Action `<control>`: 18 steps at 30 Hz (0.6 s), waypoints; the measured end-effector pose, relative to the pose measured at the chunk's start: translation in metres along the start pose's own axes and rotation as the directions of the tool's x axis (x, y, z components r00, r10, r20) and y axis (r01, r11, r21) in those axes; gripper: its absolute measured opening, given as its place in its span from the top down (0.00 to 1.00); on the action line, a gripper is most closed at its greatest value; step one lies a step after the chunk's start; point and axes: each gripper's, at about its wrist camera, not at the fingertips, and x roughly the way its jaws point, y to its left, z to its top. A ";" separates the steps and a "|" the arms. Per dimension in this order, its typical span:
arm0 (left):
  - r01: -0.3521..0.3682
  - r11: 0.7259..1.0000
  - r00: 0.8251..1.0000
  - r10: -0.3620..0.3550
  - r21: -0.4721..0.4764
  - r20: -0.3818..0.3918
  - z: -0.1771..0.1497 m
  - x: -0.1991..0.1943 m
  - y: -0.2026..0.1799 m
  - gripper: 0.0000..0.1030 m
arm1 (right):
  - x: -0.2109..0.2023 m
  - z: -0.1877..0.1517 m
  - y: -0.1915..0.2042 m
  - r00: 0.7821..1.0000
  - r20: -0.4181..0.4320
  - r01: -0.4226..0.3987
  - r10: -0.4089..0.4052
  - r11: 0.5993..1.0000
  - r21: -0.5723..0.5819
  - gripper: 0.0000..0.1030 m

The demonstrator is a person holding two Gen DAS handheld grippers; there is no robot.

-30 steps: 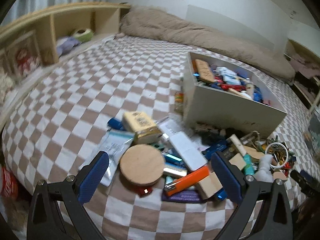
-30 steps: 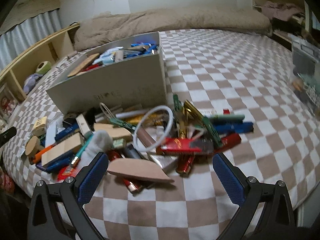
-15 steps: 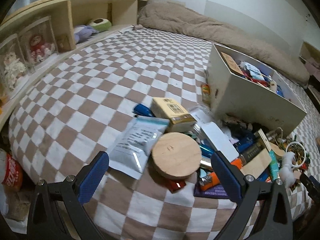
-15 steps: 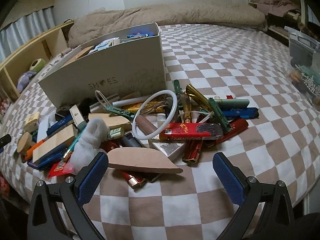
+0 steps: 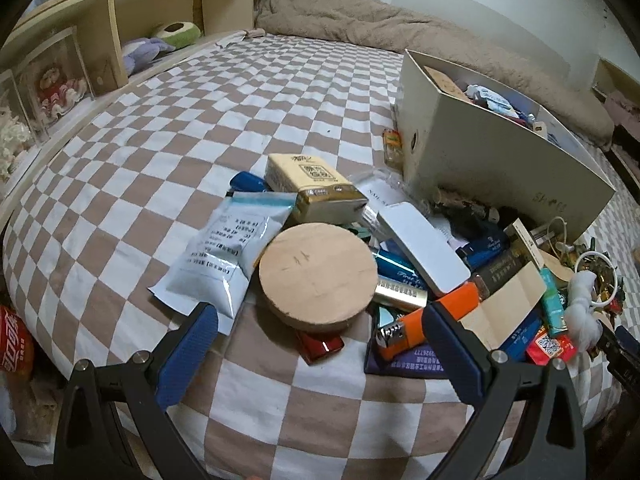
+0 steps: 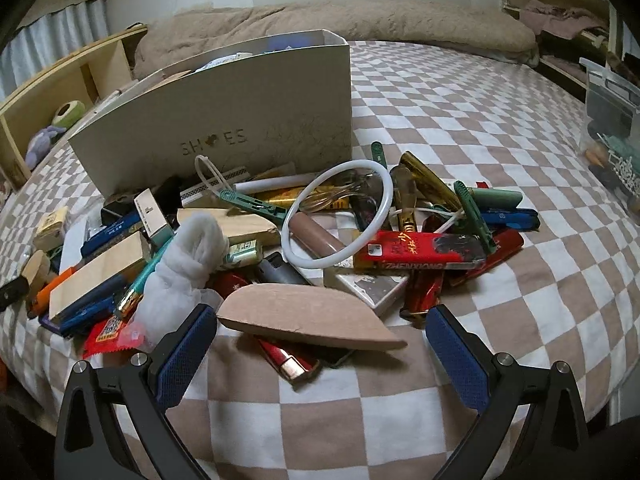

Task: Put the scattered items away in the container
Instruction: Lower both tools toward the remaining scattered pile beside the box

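**Inspector:** Report the left wrist view.

**Operator:** My left gripper [image 5: 320, 334] hung over the near edge of the checked bedspread [image 5: 224, 136], its jaws wide apart and holding nothing. Between the blue pads lay a round wooden disc [image 5: 318, 278], resting on top of the heap. A pale foil sachet [image 5: 230, 256] lay partly under the disc's left side; a yellow tissue pack [image 5: 314, 186] sat just behind it. To the right I noted a white flat case [image 5: 424, 254] and an orange lighter [image 5: 430, 320], whose metal end touched my right pad. The shoe box [image 5: 492, 168], already partly filled, stood behind the heap on the right.

**Inspector:** And the right wrist view?

**Operator:** My right gripper [image 6: 320, 342] was likewise spread open and empty. A half-round brown wooden piece [image 6: 312, 314] lay between its pads, propped on a red lighter [image 6: 286, 360]. Behind it were a white ring [image 6: 338, 218], a red wrapped bar [image 6: 420, 250] and a wad of white cotton [image 6: 188, 256] at the left. The scattered items pressed up against the box's long wall, printed "SHOES".
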 end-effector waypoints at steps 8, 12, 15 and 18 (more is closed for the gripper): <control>0.020 0.998 0.999 -0.022 -0.063 -0.037 -0.004 -0.001 0.002 0.00 | 0.007 -0.005 0.012 0.999 -0.021 0.040 -0.041 0.999 -0.026 0.00; 0.021 0.998 0.999 -0.024 -0.062 -0.033 -0.006 -0.004 -0.003 0.00 | 0.011 -0.009 0.015 0.999 -0.028 0.021 -0.021 1.000 -0.004 0.00; 0.035 0.998 0.999 -0.037 -0.053 -0.035 -0.008 -0.006 -0.009 0.00 | 0.012 -0.007 0.009 1.000 -0.028 0.012 -0.011 0.999 0.032 0.00; 0.049 0.998 0.998 -0.051 -0.040 -0.041 -0.011 -0.007 -0.015 0.00 | 0.010 -0.006 0.002 1.000 -0.017 0.014 -0.013 0.998 0.057 0.00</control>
